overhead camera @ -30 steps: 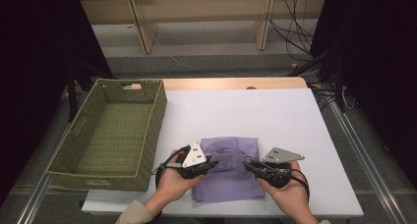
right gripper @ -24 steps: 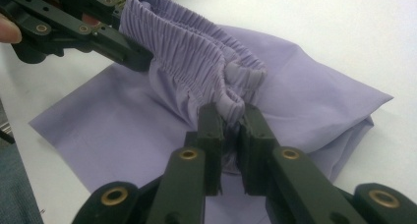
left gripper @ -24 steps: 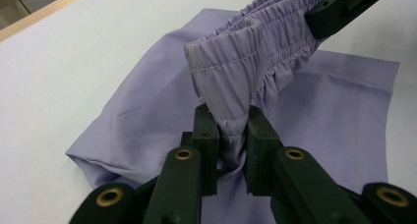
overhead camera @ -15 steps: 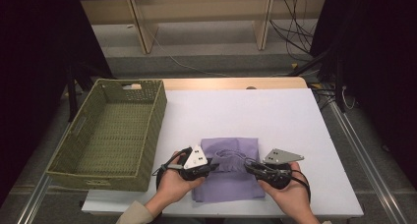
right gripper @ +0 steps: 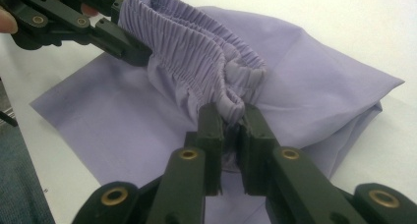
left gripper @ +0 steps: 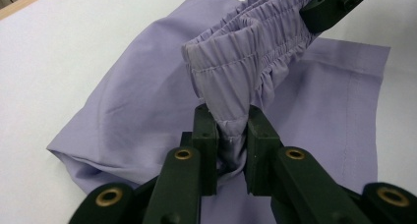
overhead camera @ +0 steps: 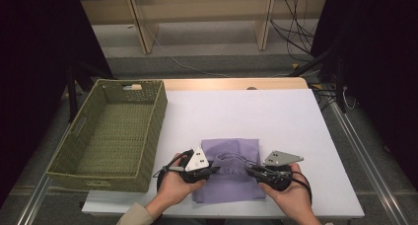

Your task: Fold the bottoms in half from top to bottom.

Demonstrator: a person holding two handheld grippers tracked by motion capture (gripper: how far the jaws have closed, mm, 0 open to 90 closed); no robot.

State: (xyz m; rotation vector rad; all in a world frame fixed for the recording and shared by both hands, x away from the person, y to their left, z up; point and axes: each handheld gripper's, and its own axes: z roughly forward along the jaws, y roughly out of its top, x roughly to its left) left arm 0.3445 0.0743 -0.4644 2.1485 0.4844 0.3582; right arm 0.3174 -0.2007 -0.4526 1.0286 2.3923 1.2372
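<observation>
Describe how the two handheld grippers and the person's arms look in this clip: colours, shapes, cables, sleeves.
The left gripper and right gripper are black, each topped by a grey three-cornered plate and trailing a black cable. The gripper views show two flat black jaws on linked bars with brass-coloured pivot rings. A beige sleeve covers the left forearm.

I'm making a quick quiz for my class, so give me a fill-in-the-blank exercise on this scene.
1. Both tools are shut on the elastic waistband of a folded garment whose colour is ____.
2. The left tool grips the waistband's ____ end in the high view.
3. The green woven basket stands to the garment's ____ in the high view.

Missing words: purple; left; left
</observation>
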